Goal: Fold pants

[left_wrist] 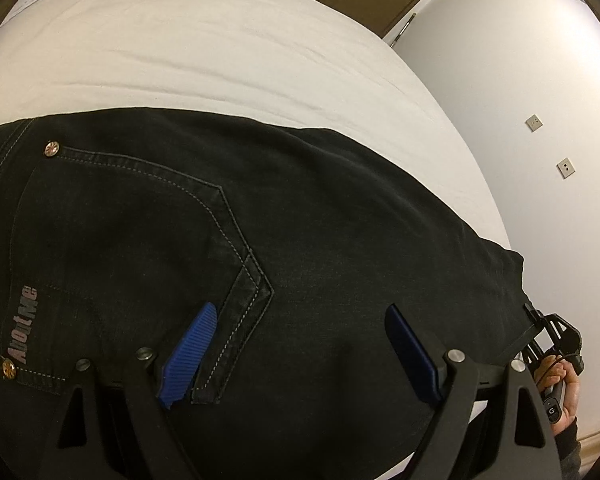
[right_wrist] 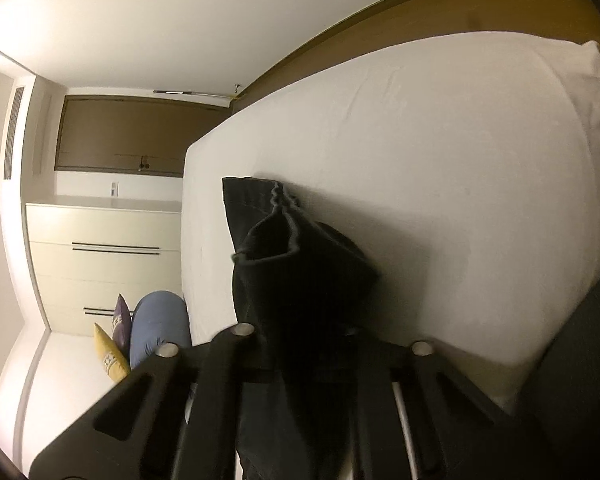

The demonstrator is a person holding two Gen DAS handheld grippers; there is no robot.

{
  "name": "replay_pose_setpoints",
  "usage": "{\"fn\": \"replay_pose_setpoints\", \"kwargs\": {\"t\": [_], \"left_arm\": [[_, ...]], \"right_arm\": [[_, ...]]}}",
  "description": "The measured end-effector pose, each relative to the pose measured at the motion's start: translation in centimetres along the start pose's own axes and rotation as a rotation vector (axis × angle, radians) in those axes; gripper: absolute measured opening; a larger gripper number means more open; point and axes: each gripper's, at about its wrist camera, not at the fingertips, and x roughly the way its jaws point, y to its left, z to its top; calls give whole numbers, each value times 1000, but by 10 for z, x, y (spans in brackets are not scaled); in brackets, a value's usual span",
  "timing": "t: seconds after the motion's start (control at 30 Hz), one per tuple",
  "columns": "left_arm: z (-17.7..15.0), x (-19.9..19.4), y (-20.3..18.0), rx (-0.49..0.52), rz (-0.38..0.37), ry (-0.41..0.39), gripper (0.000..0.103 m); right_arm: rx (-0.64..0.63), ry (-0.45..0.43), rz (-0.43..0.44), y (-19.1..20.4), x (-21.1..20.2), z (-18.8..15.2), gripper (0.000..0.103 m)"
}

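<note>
Currently, the black pants (left_wrist: 260, 240) lie flat on the bed (left_wrist: 180, 60), the left tool (left_wrist: 296, 348) hovers spread above the seat pocket, and the right tool (right_wrist: 300, 360) pinches 1 leg hem, presumably for folding.

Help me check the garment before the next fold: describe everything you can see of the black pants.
The black pants are dark denim with pale contrast stitching, a back pocket, copper rivets and an "AboutMe" label. They lie spread flat on the white bed sheet, seat side up. The left gripper is open above the pocket area, its blue pads apart. In the right wrist view, a bunched part of the fabric, with a hemmed edge, stands up from the right gripper, which looks shut on it.
</note>
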Motion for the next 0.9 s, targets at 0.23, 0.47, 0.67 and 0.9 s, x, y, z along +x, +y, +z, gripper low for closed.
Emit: {"fn": "replay_pose_setpoints", "kwargs": {"t": [0.23, 0.47, 0.67, 0.9], "left_arm": [[0, 1, 0, 7, 11, 3, 87], [1, 3, 3, -4, -8, 2, 87], [3, 4, 4, -10, -19, 0, 87], [4, 2, 7, -10, -20, -3, 87]], "right_arm": [[-135, -25, -110, 17, 0, -4, 4], [-166, -35, -160, 19, -1, -8, 4], [-180, -37, -176, 22, -4, -11, 4], [-268, -65, -228, 43, -10, -18, 4]]}}
